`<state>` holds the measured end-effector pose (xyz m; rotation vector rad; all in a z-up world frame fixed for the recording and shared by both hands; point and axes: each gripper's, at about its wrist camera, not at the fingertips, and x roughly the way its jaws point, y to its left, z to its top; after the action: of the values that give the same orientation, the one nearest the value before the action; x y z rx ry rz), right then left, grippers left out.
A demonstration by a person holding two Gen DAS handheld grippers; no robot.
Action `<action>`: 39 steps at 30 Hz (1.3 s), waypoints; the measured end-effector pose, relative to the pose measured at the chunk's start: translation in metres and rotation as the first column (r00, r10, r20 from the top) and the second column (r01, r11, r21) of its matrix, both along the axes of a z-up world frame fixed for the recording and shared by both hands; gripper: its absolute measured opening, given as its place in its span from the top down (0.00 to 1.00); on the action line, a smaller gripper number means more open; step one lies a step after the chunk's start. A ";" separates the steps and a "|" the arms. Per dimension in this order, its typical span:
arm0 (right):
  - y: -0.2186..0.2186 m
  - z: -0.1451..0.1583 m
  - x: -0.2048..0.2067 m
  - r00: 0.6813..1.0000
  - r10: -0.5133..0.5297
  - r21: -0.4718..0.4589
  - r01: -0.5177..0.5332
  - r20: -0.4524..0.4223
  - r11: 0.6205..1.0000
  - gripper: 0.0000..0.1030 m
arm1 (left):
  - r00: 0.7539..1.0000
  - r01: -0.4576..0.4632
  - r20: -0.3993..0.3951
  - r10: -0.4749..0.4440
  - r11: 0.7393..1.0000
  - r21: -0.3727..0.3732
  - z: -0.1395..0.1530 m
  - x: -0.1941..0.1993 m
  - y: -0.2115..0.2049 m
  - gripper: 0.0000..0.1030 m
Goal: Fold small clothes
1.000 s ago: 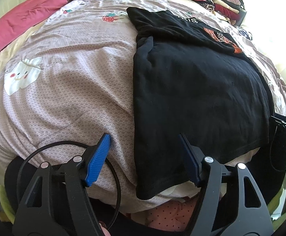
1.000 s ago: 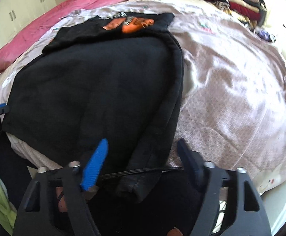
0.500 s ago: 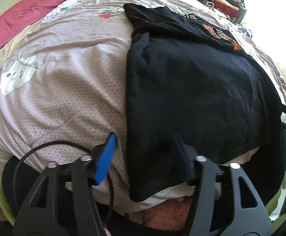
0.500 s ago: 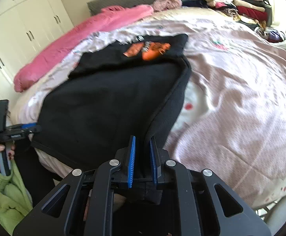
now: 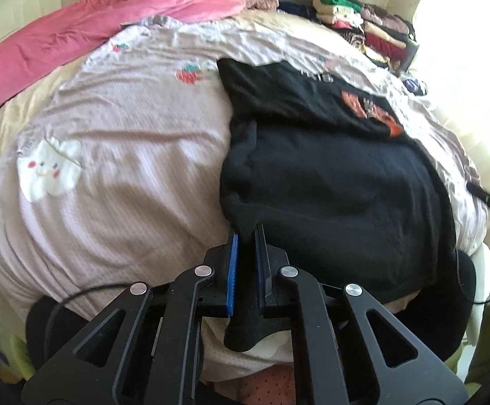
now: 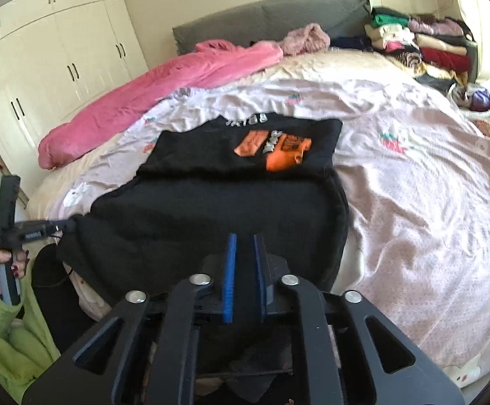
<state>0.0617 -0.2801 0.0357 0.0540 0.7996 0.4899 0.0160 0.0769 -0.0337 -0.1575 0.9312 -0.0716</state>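
A black sweatshirt (image 5: 329, 182) with an orange print lies flat on the bed, its near hem at the bed's edge. My left gripper (image 5: 245, 236) is shut on the near left corner of the hem. My right gripper (image 6: 243, 246) is shut on the near right corner of the black sweatshirt (image 6: 218, 216), lifted a little above the bed. The orange print (image 6: 275, 148) shows on the far part. The left gripper (image 6: 25, 233) also shows at the left in the right wrist view, held by a hand in a green sleeve.
The bed has a pale pink quilt (image 5: 110, 155) with cartoon patches. A pink duvet (image 6: 150, 94) lies along the far left. Stacks of folded clothes (image 6: 424, 44) sit at the far right by the grey headboard (image 6: 268, 17). White wardrobes (image 6: 42, 54) stand at left.
Both grippers closed on the sweatshirt's near hem corners: the right about half a second ago, the left just now. Both have lifted, raising the hem off the bed edge.
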 end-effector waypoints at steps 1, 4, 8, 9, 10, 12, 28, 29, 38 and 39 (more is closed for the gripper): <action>0.002 -0.002 -0.004 1.000 0.018 -0.010 -0.018 -0.007 1.000 0.55 | 1.000 -0.003 0.004 0.003 1.000 -0.003 0.001 0.001 0.002 0.97; 0.009 -0.011 -0.019 0.997 0.070 -0.025 -0.071 -0.038 0.997 0.51 | 1.000 -0.009 0.007 0.009 1.000 -0.014 0.002 0.003 0.005 0.97; 0.006 -0.018 -0.030 0.997 0.047 -0.082 -0.053 -0.068 0.995 0.40 | 1.000 -0.021 0.012 0.021 0.999 -0.048 0.005 0.006 0.015 0.97; 0.004 -0.022 -0.030 0.995 0.034 -0.107 -0.044 -0.097 0.993 0.33 | 1.000 -0.023 0.017 0.024 0.999 -0.049 0.006 0.006 0.017 0.97; 0.002 -0.025 -0.031 0.993 0.026 -0.123 -0.041 -0.118 0.992 0.26 | 0.999 -0.024 0.023 0.025 0.998 -0.050 0.008 0.007 0.018 0.97; 0.002 -0.031 -0.032 0.990 0.009 -0.140 -0.029 -0.140 0.990 0.25 | 0.999 -0.026 0.031 0.028 0.998 -0.056 0.010 0.009 0.019 0.97; -0.005 -0.052 -0.017 0.982 -0.067 -0.146 0.041 -0.179 0.988 0.86 | 0.999 -0.021 0.029 0.023 0.996 -0.081 0.006 0.006 0.022 0.97; -0.008 -0.046 -0.017 0.984 -0.057 -0.120 0.037 -0.168 0.992 0.86 | 0.999 -0.018 0.034 0.021 0.997 -0.076 0.008 0.007 0.021 0.97; -0.018 -0.005 0.010 0.997 -0.036 0.139 0.046 -0.071 0.989 0.87 | 0.996 -0.026 0.080 0.032 0.997 -0.079 0.030 0.032 0.023 0.97; -0.017 -0.001 0.015 0.997 -0.040 0.140 0.048 -0.060 0.989 0.87 | 0.996 -0.028 0.084 0.035 0.997 -0.076 0.032 0.035 0.022 0.97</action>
<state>0.0765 -0.2967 0.0342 0.2174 0.8164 0.5047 0.0509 0.0990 -0.0020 -0.2366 0.8414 -0.0832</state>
